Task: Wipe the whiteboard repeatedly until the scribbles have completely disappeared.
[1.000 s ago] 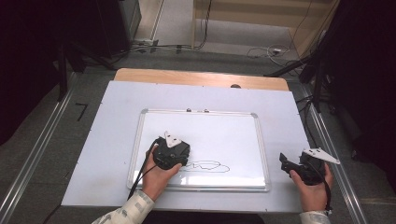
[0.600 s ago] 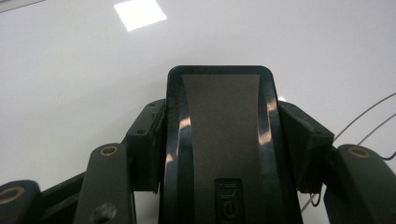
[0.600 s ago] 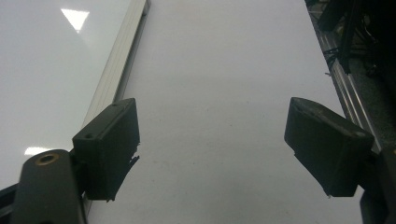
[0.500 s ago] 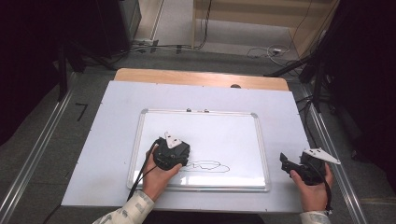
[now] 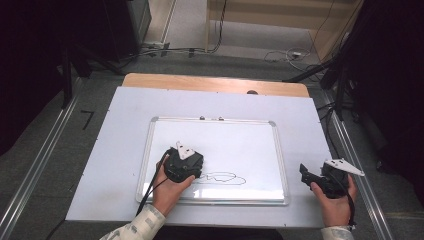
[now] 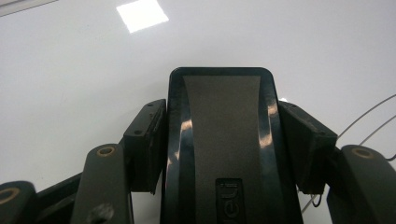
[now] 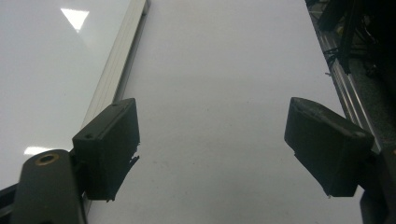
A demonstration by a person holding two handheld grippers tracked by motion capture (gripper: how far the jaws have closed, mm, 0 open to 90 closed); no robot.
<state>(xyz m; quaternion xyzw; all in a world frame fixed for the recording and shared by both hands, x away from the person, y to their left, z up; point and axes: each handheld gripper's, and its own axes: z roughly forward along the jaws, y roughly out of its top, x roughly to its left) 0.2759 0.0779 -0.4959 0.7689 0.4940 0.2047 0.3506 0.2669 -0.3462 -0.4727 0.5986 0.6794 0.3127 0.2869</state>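
A framed whiteboard (image 5: 225, 142) lies on the white table, with a thin black scribble (image 5: 222, 177) near its front edge. My left gripper (image 5: 186, 172) points down onto the board just left of the scribble. In the left gripper view, the left gripper (image 6: 220, 119) is shut on a black board eraser (image 6: 219, 154); both pads press on the eraser's sides. Its jaws have just eased open slightly, with the eraser still between them. Scribble lines (image 6: 369, 121) run to the eraser's right. My right gripper (image 5: 307, 176) stands open over the table right of the board, its jaws (image 7: 210, 144) holding nothing.
The whiteboard's metal frame (image 7: 122, 60) runs just left of my right gripper's left jaw. Bare white tabletop (image 5: 125, 140) surrounds the board. A wooden strip (image 5: 215, 84) edges the table's far side. Aluminium rails (image 5: 357, 165) and cables lie beyond the right edge.
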